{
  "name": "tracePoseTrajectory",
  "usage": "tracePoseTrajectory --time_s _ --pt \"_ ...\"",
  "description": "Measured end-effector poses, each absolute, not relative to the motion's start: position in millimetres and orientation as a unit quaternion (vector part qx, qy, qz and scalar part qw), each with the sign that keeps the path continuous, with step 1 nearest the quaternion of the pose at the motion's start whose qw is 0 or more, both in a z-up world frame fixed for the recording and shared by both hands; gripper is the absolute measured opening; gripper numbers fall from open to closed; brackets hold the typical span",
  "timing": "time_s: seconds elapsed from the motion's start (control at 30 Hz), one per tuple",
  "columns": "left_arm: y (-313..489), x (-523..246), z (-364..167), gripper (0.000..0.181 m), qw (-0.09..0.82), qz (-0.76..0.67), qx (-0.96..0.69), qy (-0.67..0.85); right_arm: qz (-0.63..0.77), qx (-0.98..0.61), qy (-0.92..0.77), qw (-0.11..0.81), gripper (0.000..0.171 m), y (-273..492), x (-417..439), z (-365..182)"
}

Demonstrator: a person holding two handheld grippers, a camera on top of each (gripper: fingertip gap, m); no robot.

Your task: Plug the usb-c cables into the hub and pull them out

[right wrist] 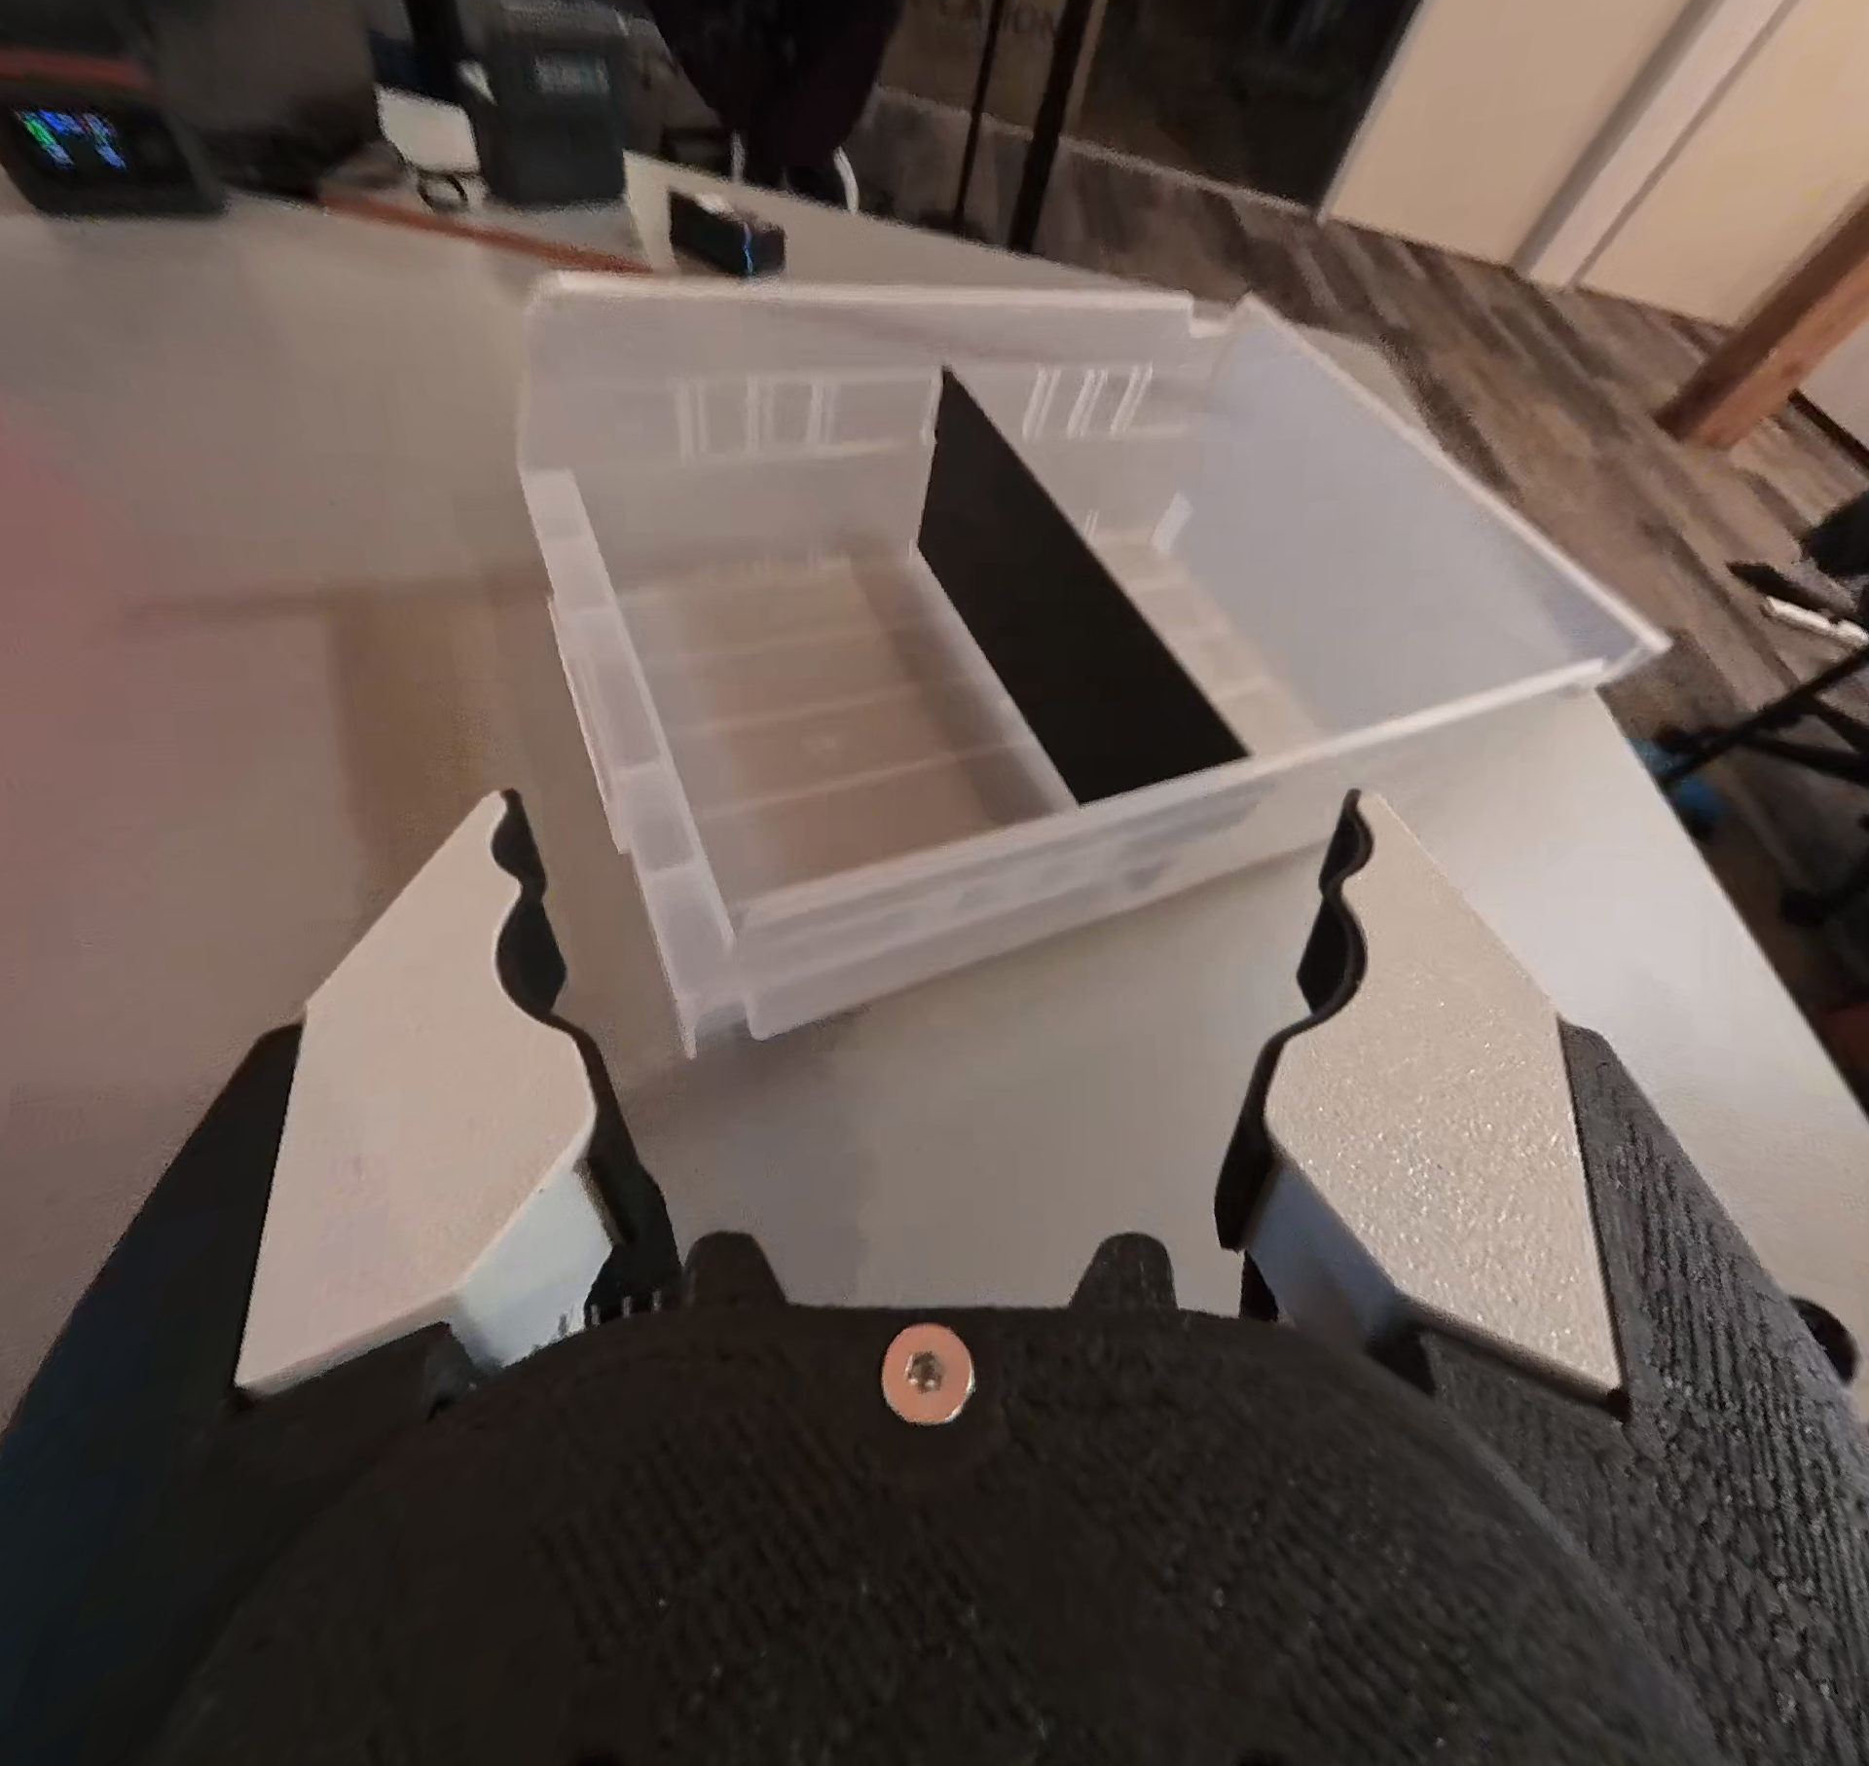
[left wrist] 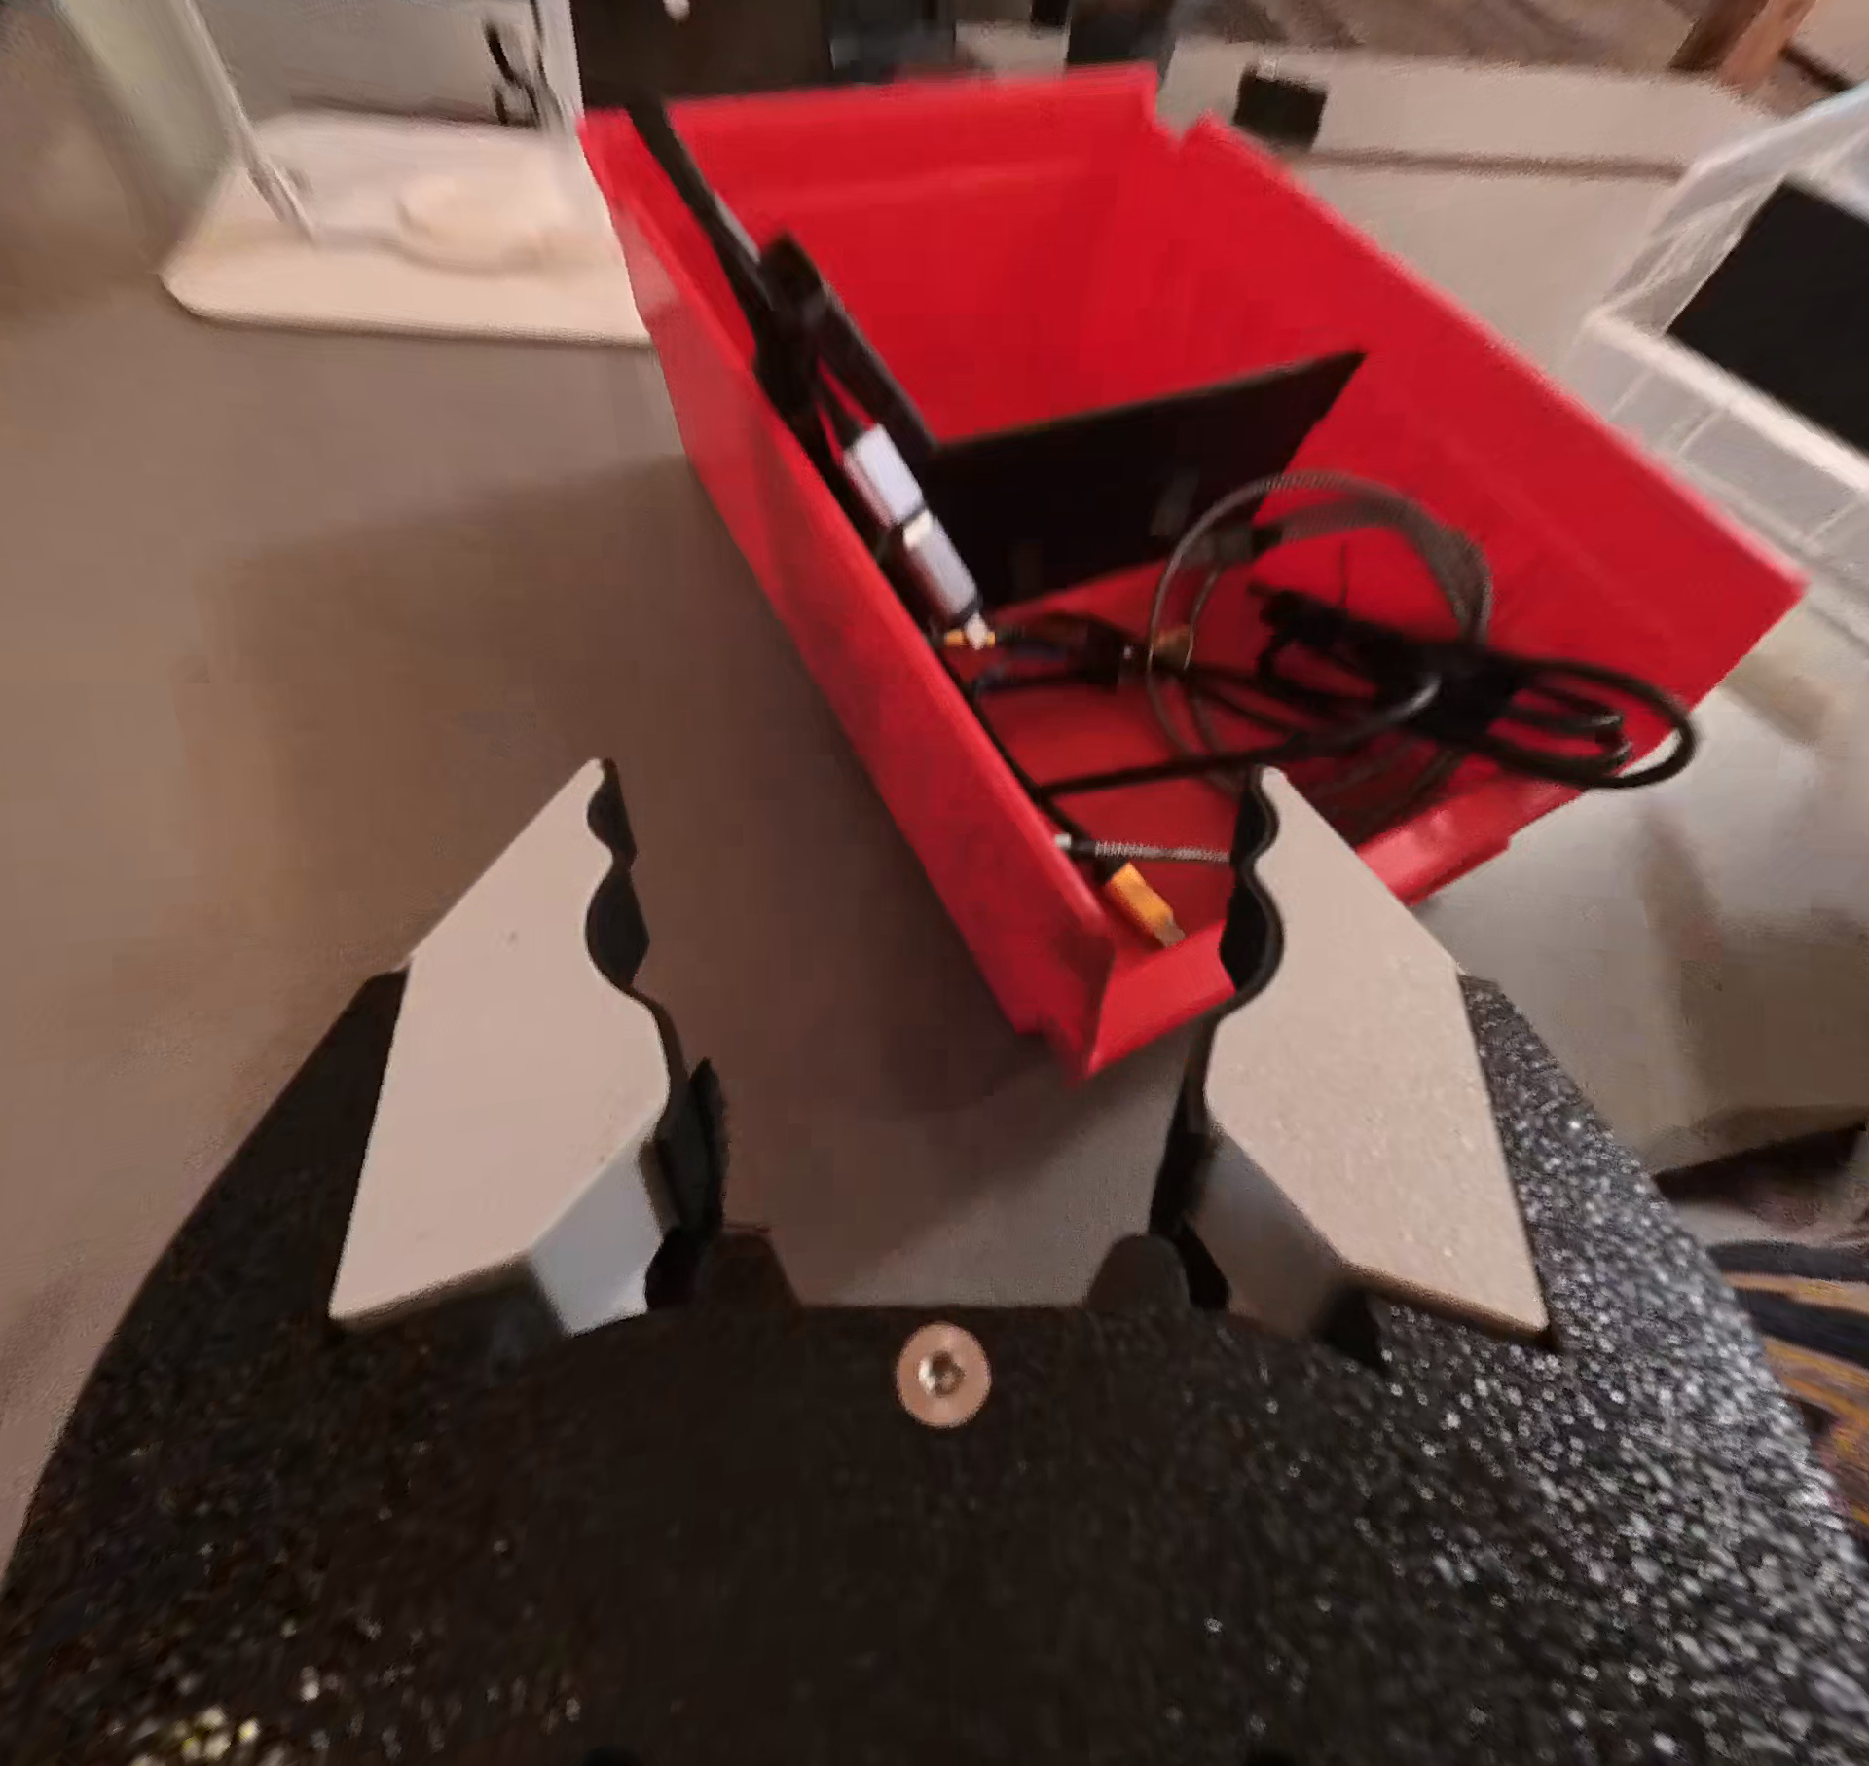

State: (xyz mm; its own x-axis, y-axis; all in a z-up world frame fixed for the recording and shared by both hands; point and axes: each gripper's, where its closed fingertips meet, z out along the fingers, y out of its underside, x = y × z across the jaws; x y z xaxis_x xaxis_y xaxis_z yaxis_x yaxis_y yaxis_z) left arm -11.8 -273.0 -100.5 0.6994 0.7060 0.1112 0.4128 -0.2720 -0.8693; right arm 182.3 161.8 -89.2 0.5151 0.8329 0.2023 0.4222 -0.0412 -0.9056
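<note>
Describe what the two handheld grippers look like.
Both match: the left gripper and right gripper each have a rough, speckled black body with one silver screw, and two pale grey wedge-shaped fingers with wavy black inner pads. No cables, sleeves or hands show.

Silver hub (left wrist: 910, 534) upright against red bin's (left wrist: 1517, 463) left wall, coiled cables (left wrist: 1416, 676) on its floor.

We look down along the left tool (left wrist: 930, 837) at a near red bin (left wrist: 870, 706); along the right tool (right wrist: 930, 868) at a clear bin (right wrist: 971, 868), which both views share.
</note>
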Motion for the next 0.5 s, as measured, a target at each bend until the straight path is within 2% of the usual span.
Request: tracePoseTrajectory --time_s 0.1,0.2,0.23,0.3,0.37,0.43,0.47,0.5 --pt "-265 -17 -120 0.108 0.465 0.141 -0.8 -0.352 0.192 -0.722 -0.44 0.499 0.139 163 182 -113" --pt "-268 -27 -125 0.09 0.433 0.173 -0.813 -0.35 0.174 -0.741 -0.412 0.501 0.12 177 193 -119" --pt "-271 -31 -123 0.081 0.427 0.188 -0.813 -0.35 0.176 -0.742 -0.41 0.501 0.121 179 198 -119" --pt "-283 -40 -121 0.065 0.407 0.225 -0.811 -0.355 0.178 -0.75 -0.4 0.496 0.112 187 209 -120" --pt "-291 -49 -122 0.046 0.402 0.235 -0.807 -0.362 0.174 -0.755 -0.39 0.498 0.086 198 223 -119" --pt "-295 -56 -128 0.029 0.401 0.225 -0.81 -0.364 0.177 -0.752 -0.385 0.505 0.051 209 234 -117" --pt "-291 -55 -133 0.011 0.404 0.2 -0.818 -0.358 0.182 -0.749 -0.383 0.51 0.034 214 237 -114" --pt "-290 -56 -135 0.004 0.408 0.187 -0.818 -0.36 0.183 -0.746 -0.379 0.515 0.026 221 240 -112"
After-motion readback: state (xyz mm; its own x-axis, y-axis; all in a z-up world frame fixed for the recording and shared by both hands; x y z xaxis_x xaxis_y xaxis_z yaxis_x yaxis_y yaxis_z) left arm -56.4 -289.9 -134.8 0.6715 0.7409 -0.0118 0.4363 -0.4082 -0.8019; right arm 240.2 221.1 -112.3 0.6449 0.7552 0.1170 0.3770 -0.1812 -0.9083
